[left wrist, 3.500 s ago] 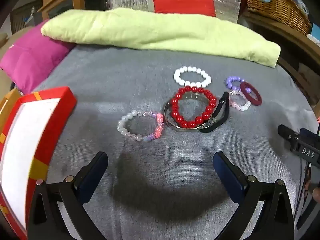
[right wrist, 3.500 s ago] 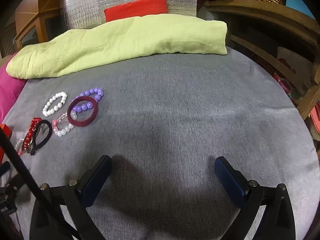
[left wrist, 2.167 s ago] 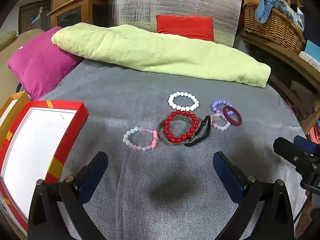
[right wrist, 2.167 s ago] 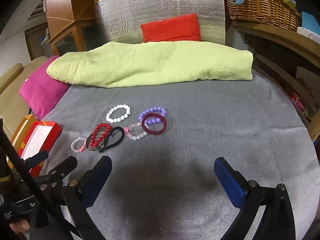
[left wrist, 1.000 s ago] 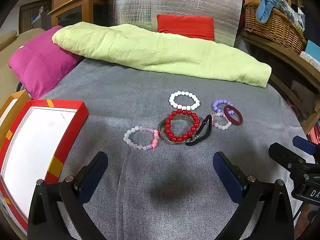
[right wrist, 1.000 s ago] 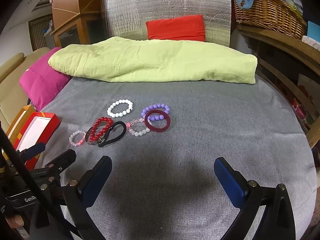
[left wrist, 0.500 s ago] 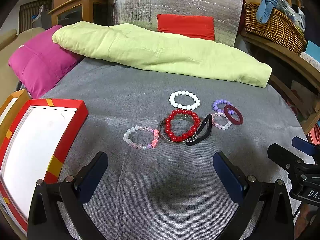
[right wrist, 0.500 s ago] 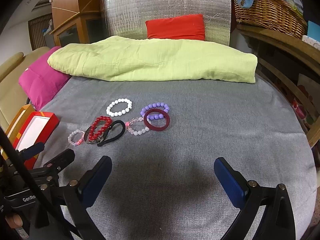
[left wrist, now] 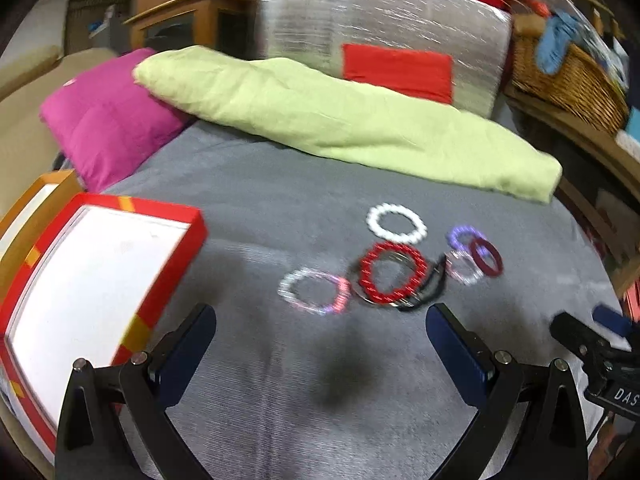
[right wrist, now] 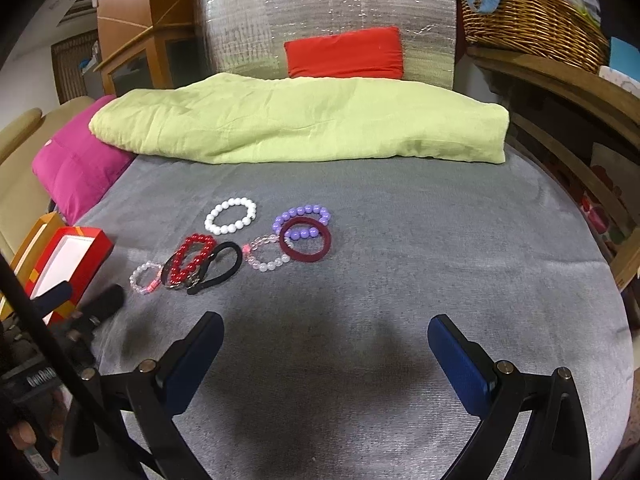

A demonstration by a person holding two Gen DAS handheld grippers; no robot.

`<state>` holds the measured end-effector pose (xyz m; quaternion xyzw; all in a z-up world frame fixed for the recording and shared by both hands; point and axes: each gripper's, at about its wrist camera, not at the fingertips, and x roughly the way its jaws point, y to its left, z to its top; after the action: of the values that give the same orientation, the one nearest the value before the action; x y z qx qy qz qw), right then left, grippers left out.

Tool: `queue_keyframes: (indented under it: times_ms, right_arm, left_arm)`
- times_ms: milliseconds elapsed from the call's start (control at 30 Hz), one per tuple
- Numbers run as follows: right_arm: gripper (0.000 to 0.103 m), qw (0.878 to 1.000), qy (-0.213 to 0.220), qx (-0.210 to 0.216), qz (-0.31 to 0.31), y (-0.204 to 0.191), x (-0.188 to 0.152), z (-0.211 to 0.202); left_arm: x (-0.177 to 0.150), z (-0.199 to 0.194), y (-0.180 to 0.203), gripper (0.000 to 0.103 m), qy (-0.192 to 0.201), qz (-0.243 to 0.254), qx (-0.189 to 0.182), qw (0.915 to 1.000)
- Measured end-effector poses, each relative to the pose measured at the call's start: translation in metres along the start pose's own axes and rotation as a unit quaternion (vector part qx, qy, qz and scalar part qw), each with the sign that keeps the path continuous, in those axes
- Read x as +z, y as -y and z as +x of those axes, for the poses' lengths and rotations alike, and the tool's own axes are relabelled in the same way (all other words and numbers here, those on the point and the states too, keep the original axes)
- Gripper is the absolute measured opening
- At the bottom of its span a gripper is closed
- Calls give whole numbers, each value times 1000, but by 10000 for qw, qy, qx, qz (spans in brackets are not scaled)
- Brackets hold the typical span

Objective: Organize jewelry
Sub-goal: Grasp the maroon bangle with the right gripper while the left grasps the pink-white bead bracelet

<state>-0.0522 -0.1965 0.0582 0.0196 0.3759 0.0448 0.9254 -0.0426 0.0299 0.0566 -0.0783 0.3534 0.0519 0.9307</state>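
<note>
Bracelets lie loose on the grey bed cover (left wrist: 256, 208), none yet moved to the red box (left wrist: 96, 280) at left, so the task looks to be at its start, with a first pick in approach. Left wrist view, blurred: left claw (left wrist: 320, 344) spread wide, holding nothing, low over the cover; the pale pink bead bracelet (left wrist: 314, 291) lies just ahead between the finger lines, the red bead bracelet (left wrist: 392, 274) beside it to the right over a metal ring and touching a black band (left wrist: 430, 288); white bead bracelet (left wrist: 396, 223) farther off, purple beads and maroon bangle (left wrist: 486, 257) off right. Box open, white inside, near the left finger. Next move likely calls for lowering over the pale bracelet and pinching one side of its loop, clear of the red one. Right wrist view, sharp: right claw (right wrist: 325, 340) also wide and empty, the cluster well ahead and left; maroon bangle (right wrist: 305, 245) overlaps the purple bead bracelet (right wrist: 302, 216) and a clear-pink one (right wrist: 266, 258); white bracelet (right wrist: 231, 216) apart.
</note>
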Motion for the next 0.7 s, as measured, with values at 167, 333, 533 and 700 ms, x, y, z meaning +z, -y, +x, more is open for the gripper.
queue_keyframes:
  times_ms: [167, 333, 533, 700]
  right_arm:
    - [92, 9997, -21, 62, 220, 11, -1, 4]
    - [76, 9978, -263, 243, 562, 24, 2, 19]
    - [61, 9950, -602, 329, 729, 22, 23, 55]
    - [51, 9946, -784, 237, 642, 7, 48, 90]
  left_arm:
    - [4, 12, -21, 103, -225, -430, 82, 9988]
    - [5, 18, -24, 103, -269, -479, 73, 9985]
    - [5, 25, -24, 103, -345, -503, -70, 9981]
    - [5, 33, -31, 103, -428, -666, -116, 9968]
